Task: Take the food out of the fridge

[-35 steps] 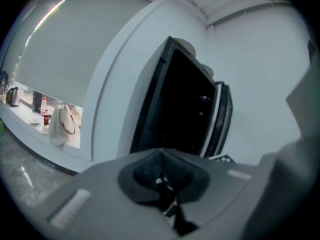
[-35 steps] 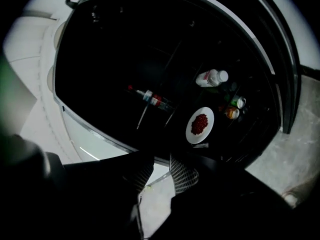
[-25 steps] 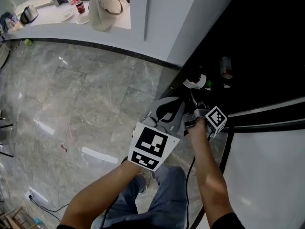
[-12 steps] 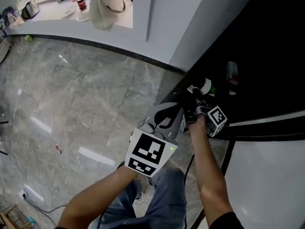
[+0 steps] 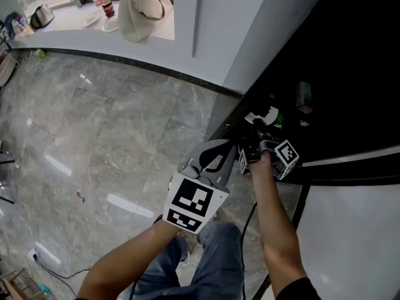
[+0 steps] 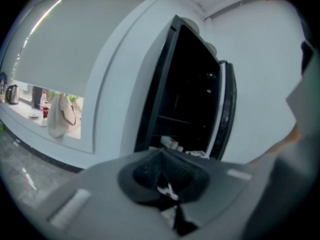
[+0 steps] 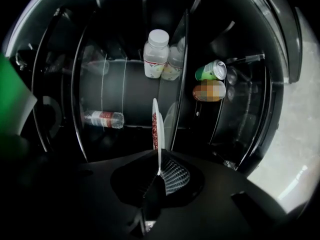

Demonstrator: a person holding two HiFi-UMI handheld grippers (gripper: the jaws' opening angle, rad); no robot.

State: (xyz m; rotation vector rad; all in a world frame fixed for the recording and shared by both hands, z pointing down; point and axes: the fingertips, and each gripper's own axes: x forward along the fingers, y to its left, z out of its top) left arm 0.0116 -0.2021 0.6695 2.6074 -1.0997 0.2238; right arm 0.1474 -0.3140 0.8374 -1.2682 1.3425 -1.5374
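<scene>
Jaws of the right gripper (image 7: 159, 175) are clamped on the lower rim of a thin white plate (image 7: 156, 129); plate seen edge-on in the right gripper view, upright, with a red speckled band along its left face; what lies on it I cannot tell. Left gripper (image 6: 168, 187): jaws pressed together, nothing between them; it is held just beside the right gripper, to its left and lower, outside the fridge (image 5: 350, 55). Head view: both forearms reach forward; the plate sits at the mouth of the open fridge, over the dark interior.

Beyond the plate, inside the fridge: a clear bottle with red label (image 7: 103, 118) lies on its side on a lower shelf, left of the plate; a white-capped bottle (image 7: 156, 53) stands upright on the shelf above; a green can (image 7: 212, 70) lies tilted to the right of it, near the side wall. Left gripper view shows the fridge from outside, its door (image 6: 229, 109) swung open at the right.

Further off: grey marble floor (image 5: 106, 136); past it a white counter (image 5: 69, 33) bearing a pale handbag (image 5: 139, 10), a kettle (image 5: 39, 17) and a red-labelled bottle (image 5: 107, 7).
</scene>
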